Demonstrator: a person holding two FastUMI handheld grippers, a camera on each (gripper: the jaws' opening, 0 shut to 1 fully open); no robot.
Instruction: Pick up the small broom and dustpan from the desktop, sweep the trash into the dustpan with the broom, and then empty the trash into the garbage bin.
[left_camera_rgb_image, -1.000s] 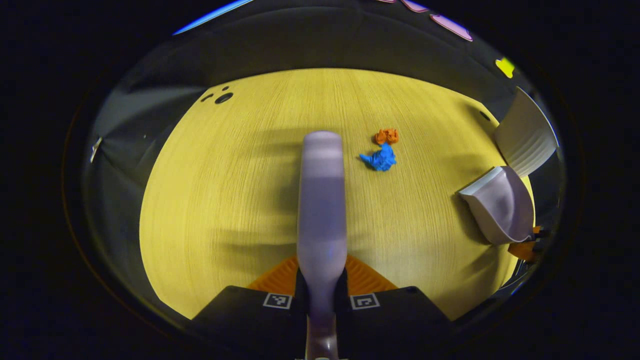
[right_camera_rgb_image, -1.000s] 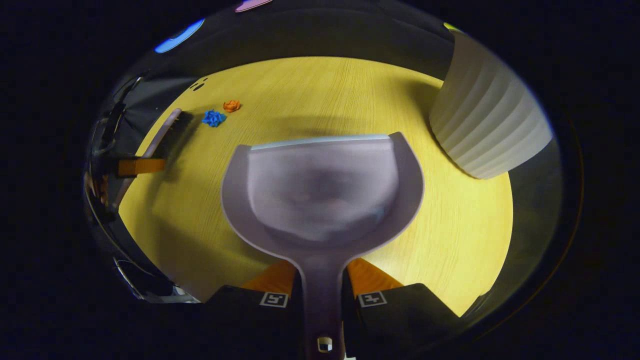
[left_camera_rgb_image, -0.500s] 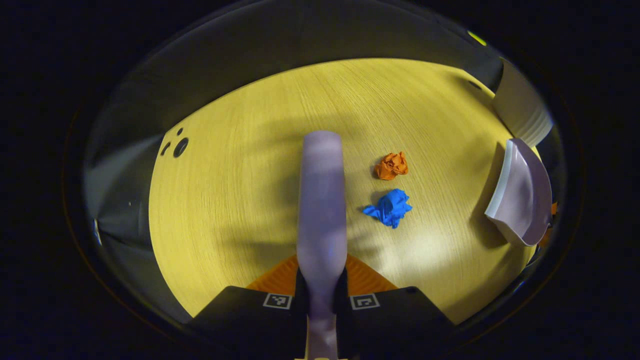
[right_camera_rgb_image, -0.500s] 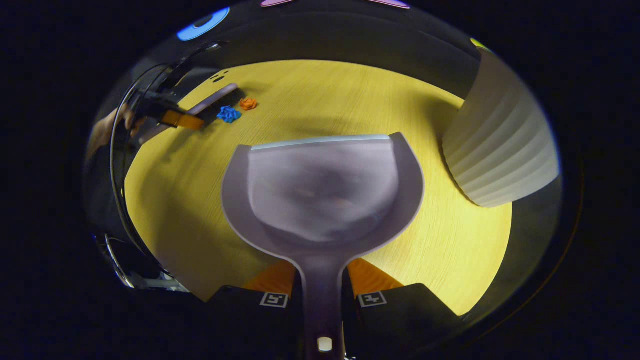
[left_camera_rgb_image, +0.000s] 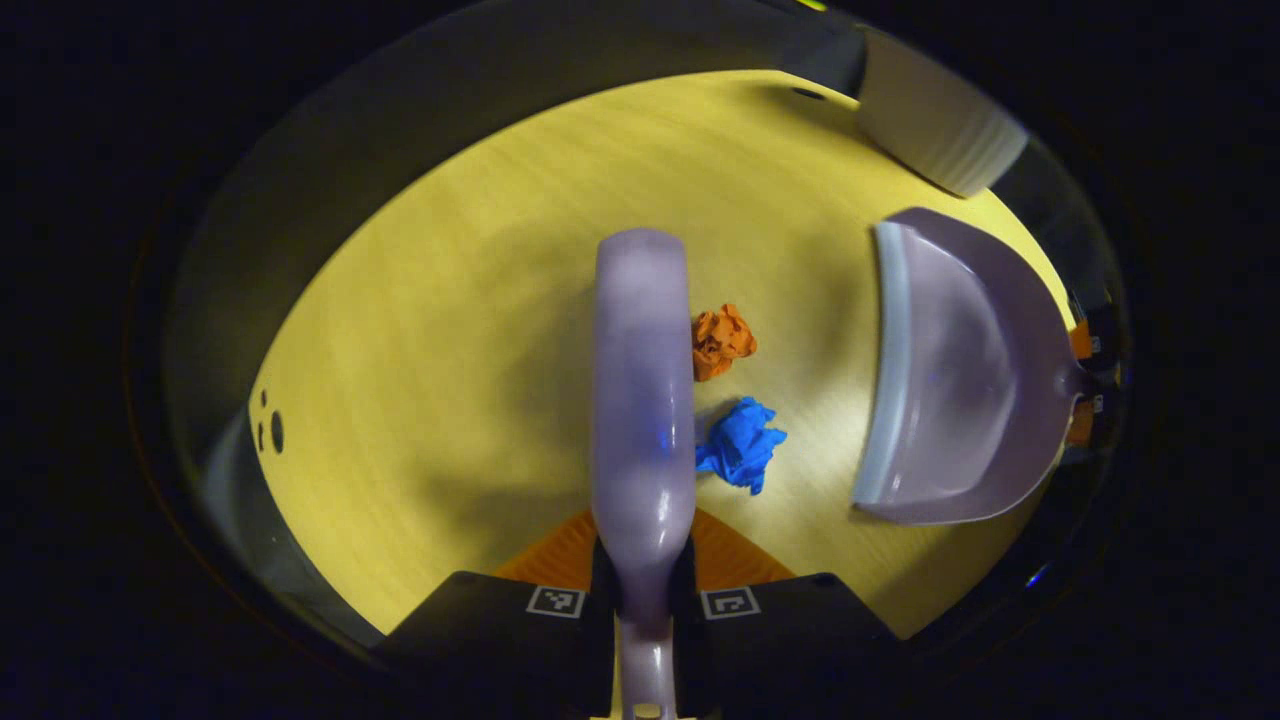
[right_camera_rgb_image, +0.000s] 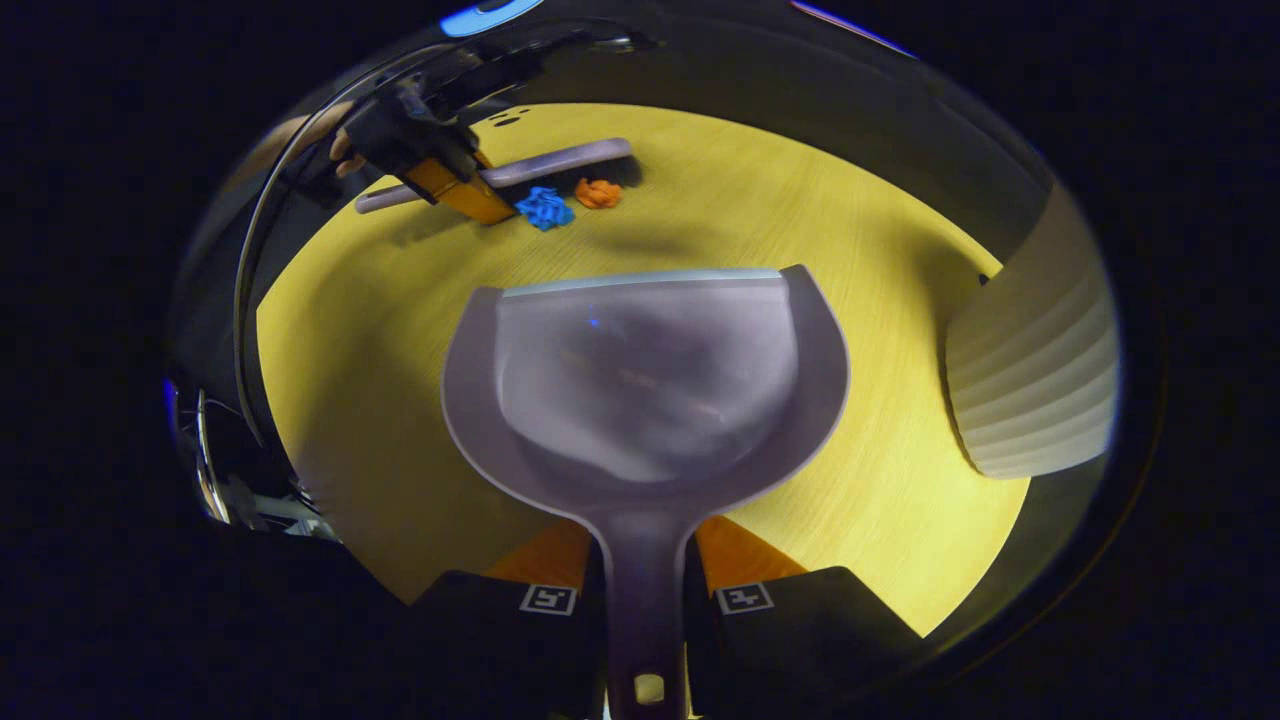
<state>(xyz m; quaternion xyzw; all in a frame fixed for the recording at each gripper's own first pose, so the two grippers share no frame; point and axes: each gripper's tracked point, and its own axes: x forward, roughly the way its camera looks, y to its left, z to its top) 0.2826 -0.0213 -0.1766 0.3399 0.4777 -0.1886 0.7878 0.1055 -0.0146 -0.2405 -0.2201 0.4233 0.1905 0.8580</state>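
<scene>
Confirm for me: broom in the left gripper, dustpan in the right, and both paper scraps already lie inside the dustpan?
Not quite. The orange scrap and blue scrap lie on the desktop beside the broom, outside the dustpan, as the left gripper view shows. The rest is right.

Both views high, angled down – share desktop (left_camera_rgb_image: 420, 330) – facing

Two paper scraps: orange scrap (left_camera_rgb_image: 722, 342), blue scrap (left_camera_rgb_image: 741, 444).
</scene>
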